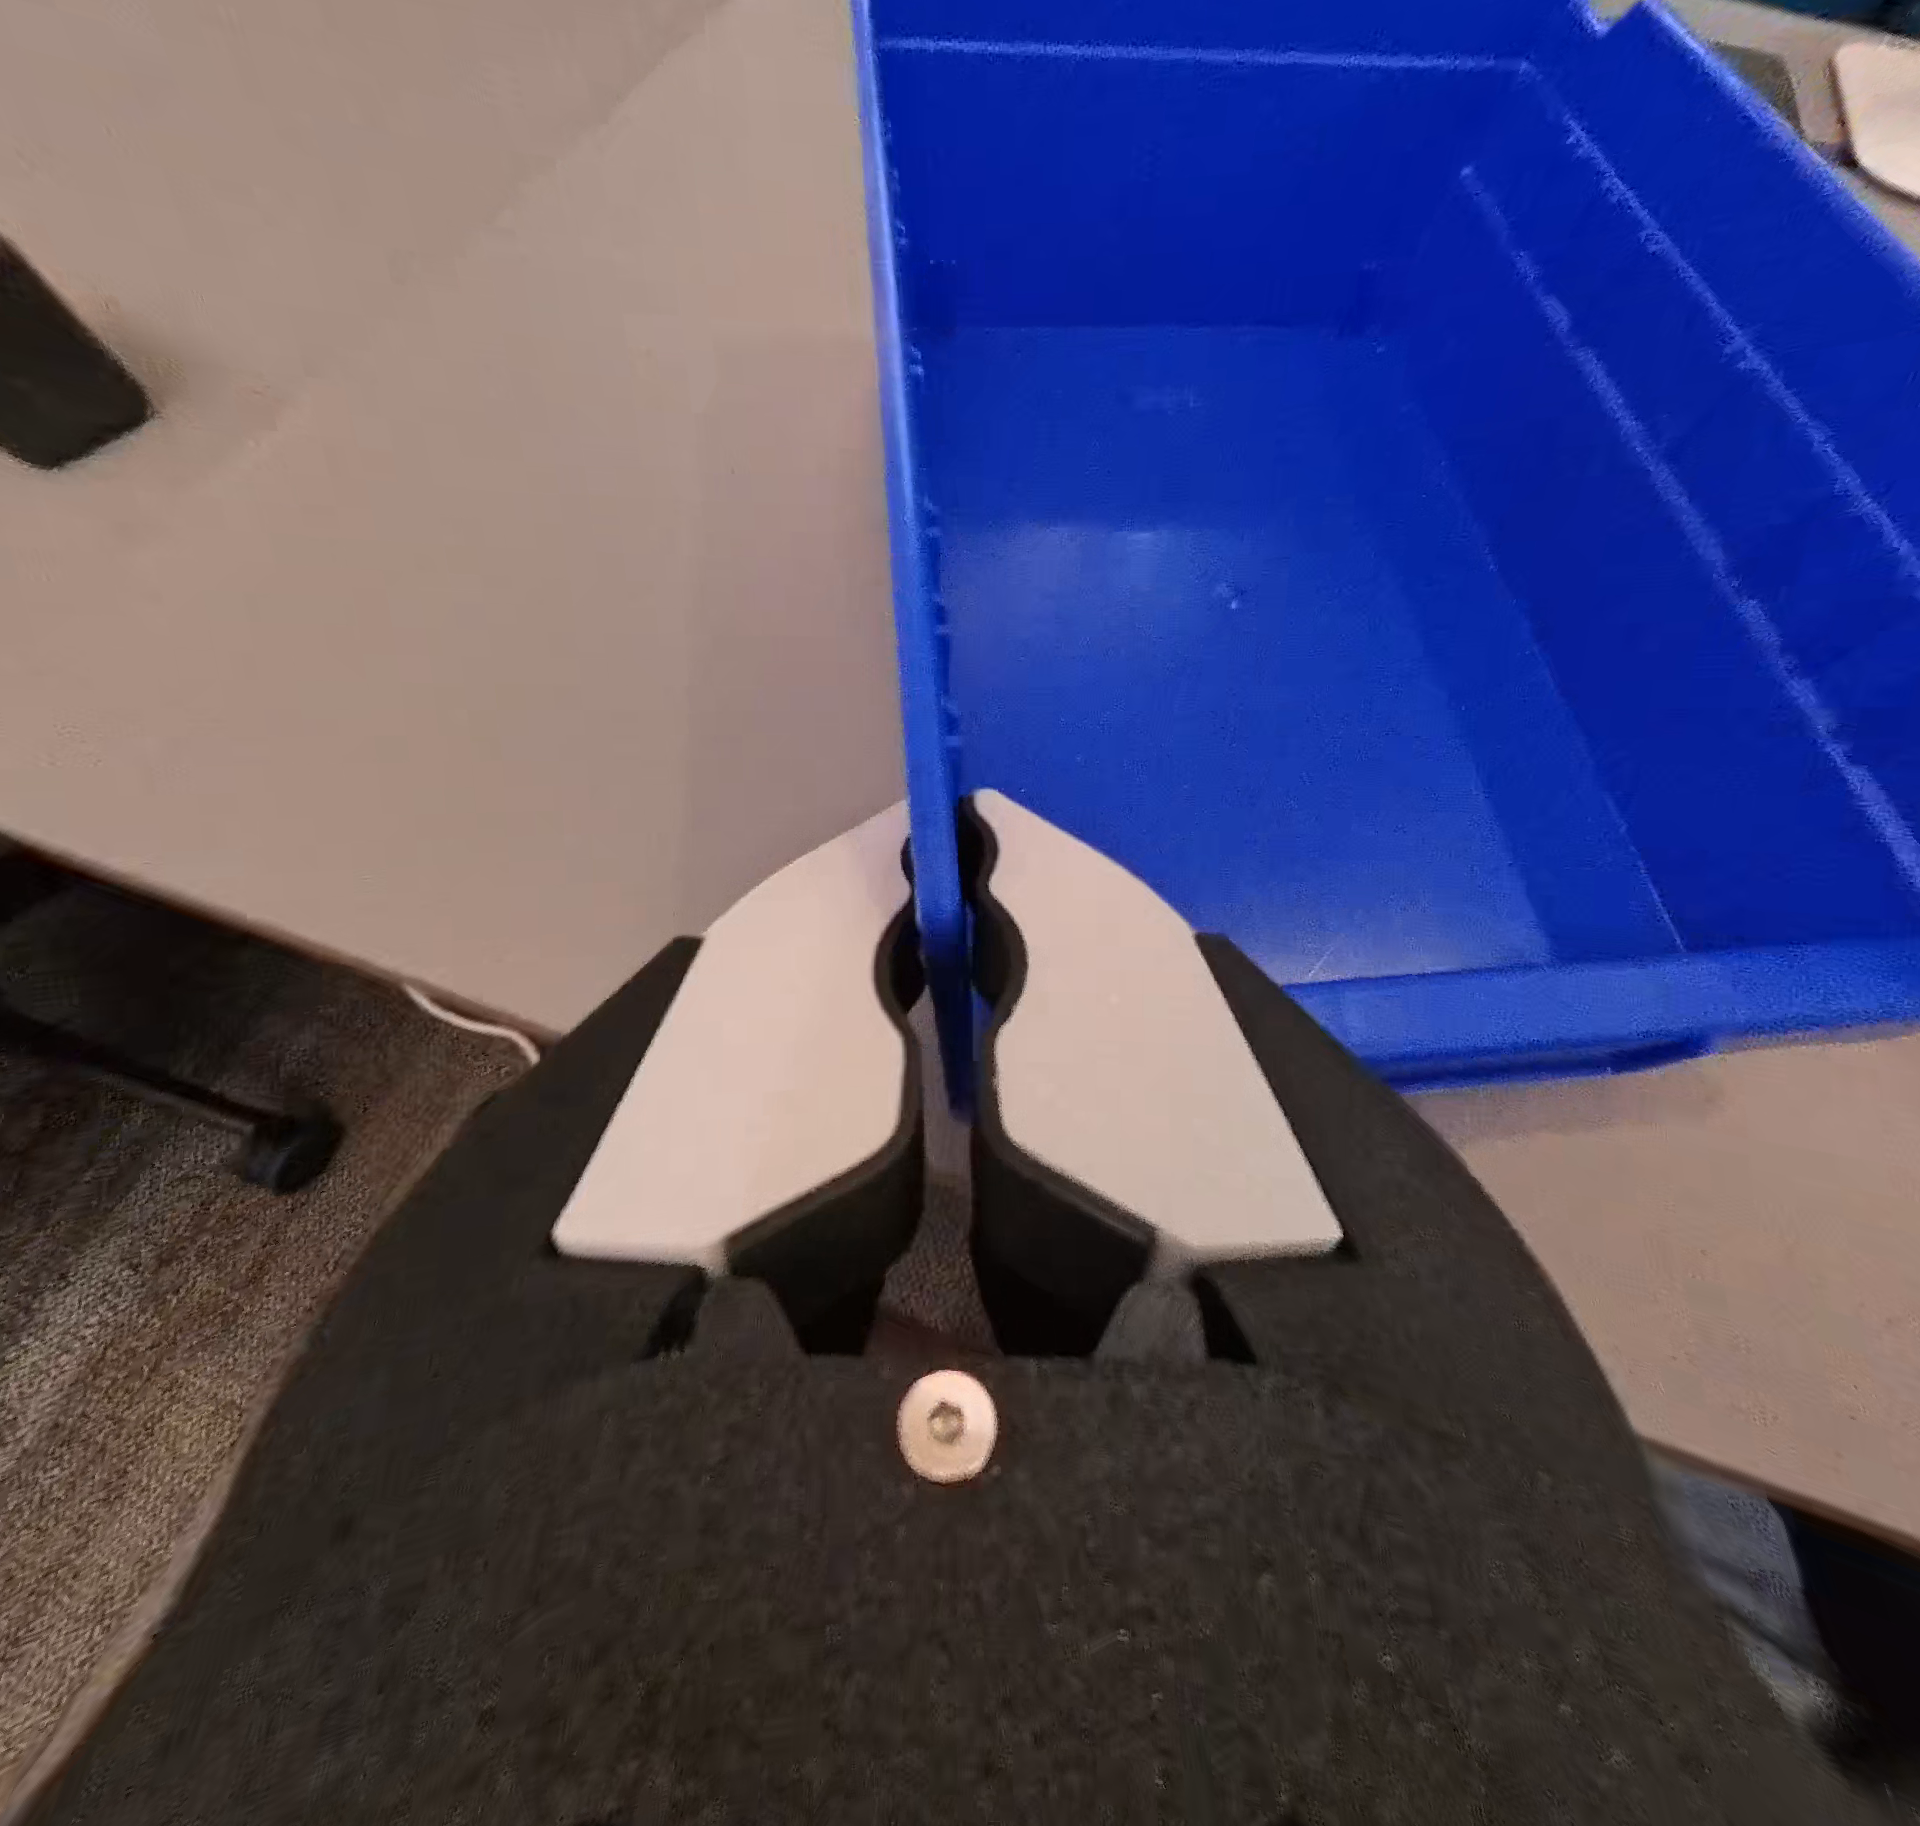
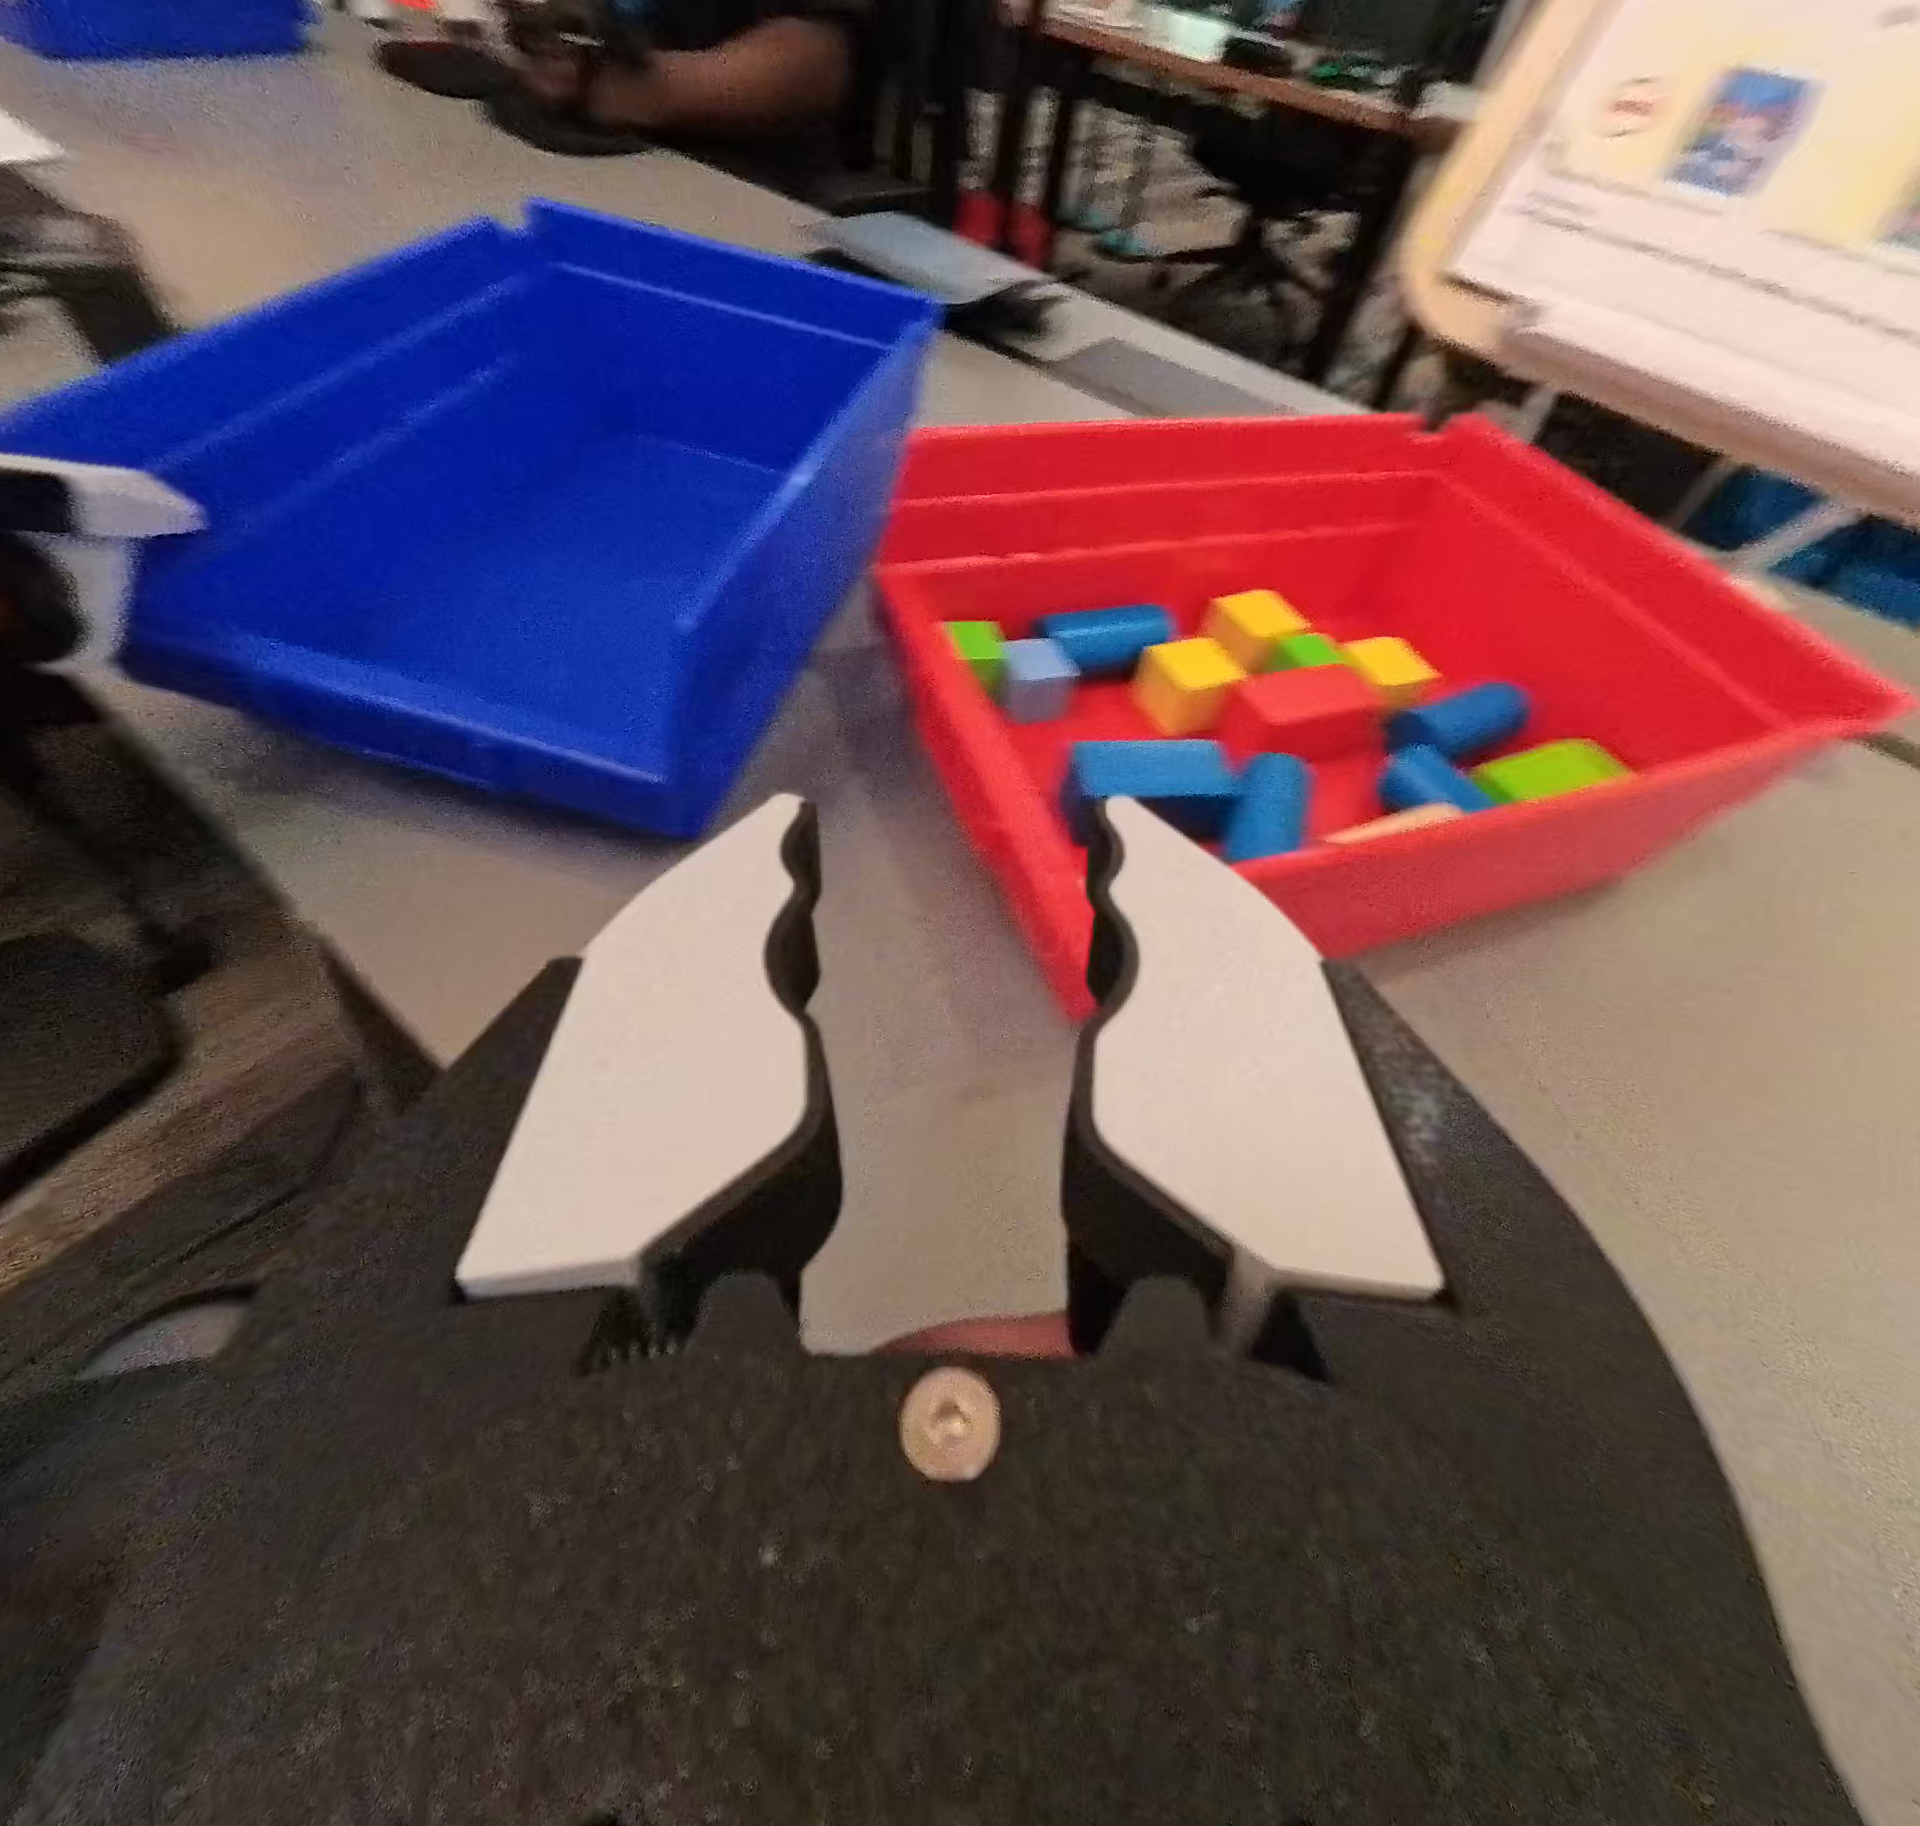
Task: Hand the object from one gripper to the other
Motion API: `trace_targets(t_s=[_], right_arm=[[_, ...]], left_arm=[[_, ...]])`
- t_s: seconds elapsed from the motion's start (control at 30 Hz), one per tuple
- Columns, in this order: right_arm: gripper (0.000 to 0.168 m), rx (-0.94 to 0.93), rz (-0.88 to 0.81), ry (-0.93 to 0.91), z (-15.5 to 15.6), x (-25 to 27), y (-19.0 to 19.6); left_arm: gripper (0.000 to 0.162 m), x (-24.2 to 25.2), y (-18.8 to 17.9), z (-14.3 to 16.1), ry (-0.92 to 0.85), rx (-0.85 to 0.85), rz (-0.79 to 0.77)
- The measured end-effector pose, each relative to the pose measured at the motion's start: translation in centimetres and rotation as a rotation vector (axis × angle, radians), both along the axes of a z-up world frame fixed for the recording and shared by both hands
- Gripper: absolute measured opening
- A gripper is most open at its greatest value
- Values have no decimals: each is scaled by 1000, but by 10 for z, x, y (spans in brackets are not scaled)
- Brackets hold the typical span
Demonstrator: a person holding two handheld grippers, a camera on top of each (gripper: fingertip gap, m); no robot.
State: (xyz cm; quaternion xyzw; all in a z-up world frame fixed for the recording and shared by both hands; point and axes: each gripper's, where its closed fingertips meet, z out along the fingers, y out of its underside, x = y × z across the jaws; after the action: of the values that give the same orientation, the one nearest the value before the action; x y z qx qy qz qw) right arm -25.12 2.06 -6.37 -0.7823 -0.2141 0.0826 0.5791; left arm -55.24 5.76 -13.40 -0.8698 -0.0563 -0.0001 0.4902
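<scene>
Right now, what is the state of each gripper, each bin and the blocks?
left gripper: shut on the side wall of the blue bin.
right gripper: open, holds nothing, above the table.
blue bin: empty, upright on the table.
red bin: upright beside the blue bin, holds blocks.
blocks: loose in the red bin.

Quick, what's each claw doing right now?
Left gripper: closed on the side wall of the blue bin.
Right gripper: open, holding nothing.
</scene>
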Motion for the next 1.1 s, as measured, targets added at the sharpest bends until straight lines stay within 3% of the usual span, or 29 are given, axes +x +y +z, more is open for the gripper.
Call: trace_targets(t_s=[0.07, 0.13, 0.17, 0.2, 0.27, 0.3, 0.37, 0.5, 0.6, 0.7, 0.77, 0.83, 0.97, 1.1], right_arm=[[59, -98, 127, 30, -25, -55, -10], [67, -154, 120, 9, -52, -83, 1], [61, -166, 104, 5, -62, -93, 8], [35, -183, 140, 1, -70, -107, 9], [22, -200, 104, 16, -66, -115, 7], [9, -179, 80, 17, -57, -112, 7], [8, -88, 63, 38, -27, -105, 4], [6, 211, -79, 48, 63, -48, 0], [6, 319, -220, 81, 123, 37, 3], [4, 346, -408, 175, 157, 151, 9], [4, 327, -515, 152, 161, 234, 9], [4, 265, -604, 92, 145, 317, 10], [4, 18, -680, 89, 54, 455, 8], [4, -96, -654, 188, -27, 522, 7]], left_arm=[[2, -1, -22, 0, 2, 5, -5], [3, 2, -42, 0, -1, 7, -24], [2, 5, -53, 0, -4, 9, -31], [2, 7, -63, 0, -6, 15, -38], [2, 8, -77, 7, 24, 55, -17], [3, 8, -82, 13, 17, 78, -10], [4, 16, -82, 41, 10, 178, -26], [3, 72, -63, 132, 79, 424, -106], [3, 160, -36, 191, 83, 524, -260], [4, 279, -8, 214, 62, 540, -424], [4, 366, 10, 207, 40, 514, -524], [5, 452, 25, 180, 15, 431, -615], [4, 585, 30, 102, 48, 268, -675], [4, 646, 30, 35, 55, 149, -662]])
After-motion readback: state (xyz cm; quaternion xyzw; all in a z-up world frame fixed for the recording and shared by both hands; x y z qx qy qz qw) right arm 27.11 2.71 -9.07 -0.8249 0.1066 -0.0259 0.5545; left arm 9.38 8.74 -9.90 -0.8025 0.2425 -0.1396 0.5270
